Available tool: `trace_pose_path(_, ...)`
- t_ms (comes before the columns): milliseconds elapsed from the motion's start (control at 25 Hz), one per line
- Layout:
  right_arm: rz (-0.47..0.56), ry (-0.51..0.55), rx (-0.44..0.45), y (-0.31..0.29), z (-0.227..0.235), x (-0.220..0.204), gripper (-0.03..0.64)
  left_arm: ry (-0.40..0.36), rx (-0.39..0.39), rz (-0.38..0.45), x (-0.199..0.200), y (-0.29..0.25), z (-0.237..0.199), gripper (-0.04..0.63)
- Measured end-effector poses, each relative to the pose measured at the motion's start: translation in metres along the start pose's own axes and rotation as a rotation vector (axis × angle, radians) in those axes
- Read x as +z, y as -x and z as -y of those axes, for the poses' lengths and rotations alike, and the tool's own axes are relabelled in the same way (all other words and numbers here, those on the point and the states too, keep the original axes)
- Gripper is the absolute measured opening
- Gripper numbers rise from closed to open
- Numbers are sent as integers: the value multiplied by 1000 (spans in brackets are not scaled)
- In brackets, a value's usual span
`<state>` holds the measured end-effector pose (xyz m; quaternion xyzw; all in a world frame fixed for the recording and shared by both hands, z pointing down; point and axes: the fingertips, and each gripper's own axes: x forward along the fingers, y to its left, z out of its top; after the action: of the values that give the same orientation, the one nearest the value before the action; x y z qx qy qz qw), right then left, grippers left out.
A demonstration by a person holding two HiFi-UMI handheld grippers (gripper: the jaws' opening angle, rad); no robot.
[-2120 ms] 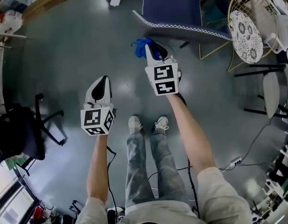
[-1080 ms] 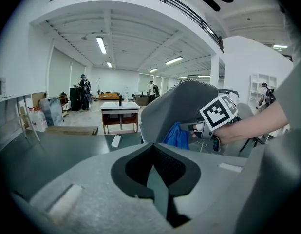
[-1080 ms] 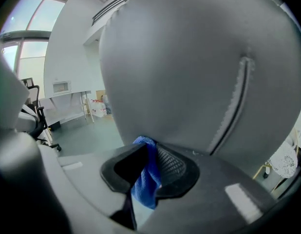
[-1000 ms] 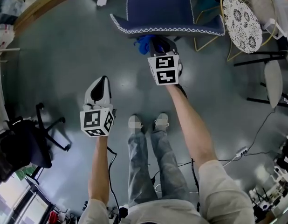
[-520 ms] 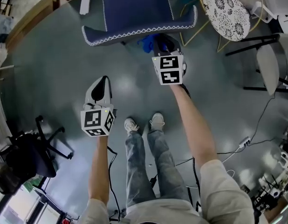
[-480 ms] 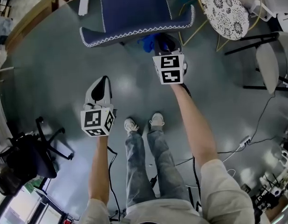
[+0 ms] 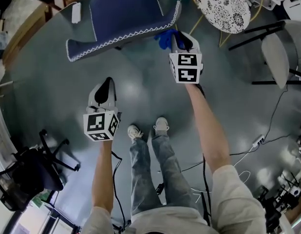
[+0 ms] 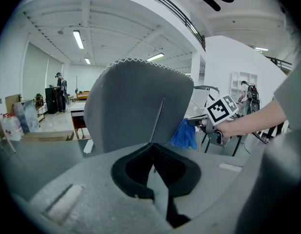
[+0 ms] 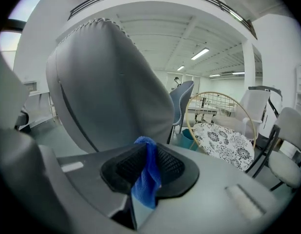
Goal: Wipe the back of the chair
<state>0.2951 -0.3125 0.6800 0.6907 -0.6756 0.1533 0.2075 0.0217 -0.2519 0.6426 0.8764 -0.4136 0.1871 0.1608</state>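
— Where does the chair (image 7: 123, 18) stand?

— On the grey floor, ahead of the person's feet, with its zigzag-stitched blue back turned toward them. A round patterned seat (image 7: 221, 6) stands just beyond the chair's right end.

— And the two tools?

— The right gripper (image 7: 178, 38) is up at the right end of the chair's back, jaws clamped on a blue cloth (image 7: 164, 38). The cloth bunches out of the tips close beside the back's edge, but I cannot tell whether it touches. The left gripper (image 7: 105, 83) is held well short of the chair, on the person's side of it. Its jaws are pressed together with nothing between them, and it points toward the back.
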Motion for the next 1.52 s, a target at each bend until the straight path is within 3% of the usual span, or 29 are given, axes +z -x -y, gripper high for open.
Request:
trace_pose_path(480, 30, 13, 32, 54, -7, -10, 63, -11, -12, 20, 11, 0, 12, -2)
trace_pose_path(880, 26, -8, 62, 131, -55, -16, 63, -11, 21, 48, 17, 56, -4, -2)
trace_pose_path(1200, 75, -14, 100, 186, -103, 42, 62, 25, 64, 89, 48, 125, -28, -2)
trace_pose_path(1520, 182, 17, 117, 230, -128, 139, 61, 28, 104, 192, 135, 189, -54, -2)
